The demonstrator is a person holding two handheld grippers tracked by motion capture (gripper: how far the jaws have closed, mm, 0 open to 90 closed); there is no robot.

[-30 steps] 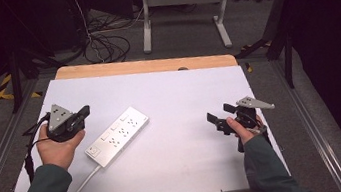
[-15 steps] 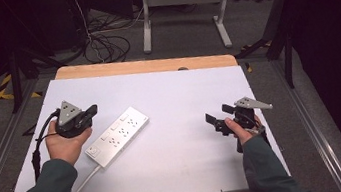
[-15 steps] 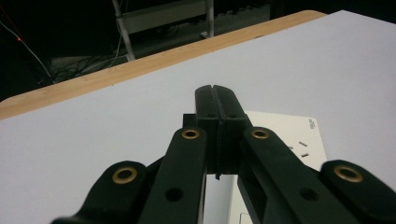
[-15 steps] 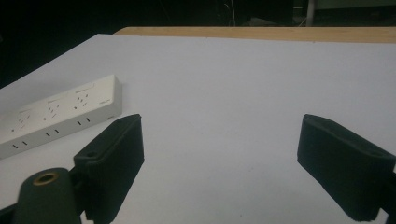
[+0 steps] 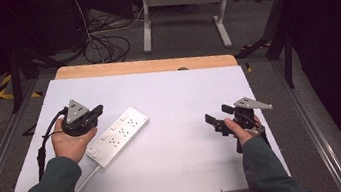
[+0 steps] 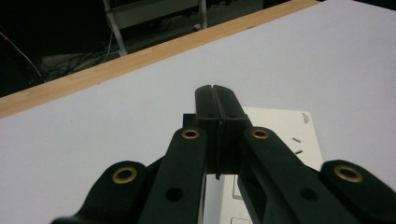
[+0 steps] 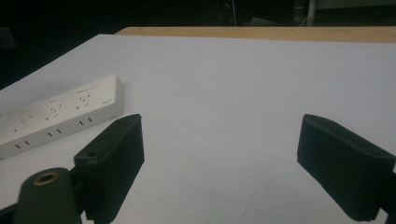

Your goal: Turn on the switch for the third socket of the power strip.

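On the left half of the white tabletop (image 5: 179,100), the long white plastic power strip (image 5: 117,135) lies diagonally. My left gripper (image 5: 91,114) has drifted in from its near end and now hovers over its left edge, jaws pressed together on nothing; I judge a switch press or nudge is coming. My right gripper (image 5: 216,122) has stayed put, well apart at the right, jaws spread and empty. Its own view shows the strip's socket slots (image 7: 56,108); the left gripper view shows closed tips above the strip (image 6: 280,130).
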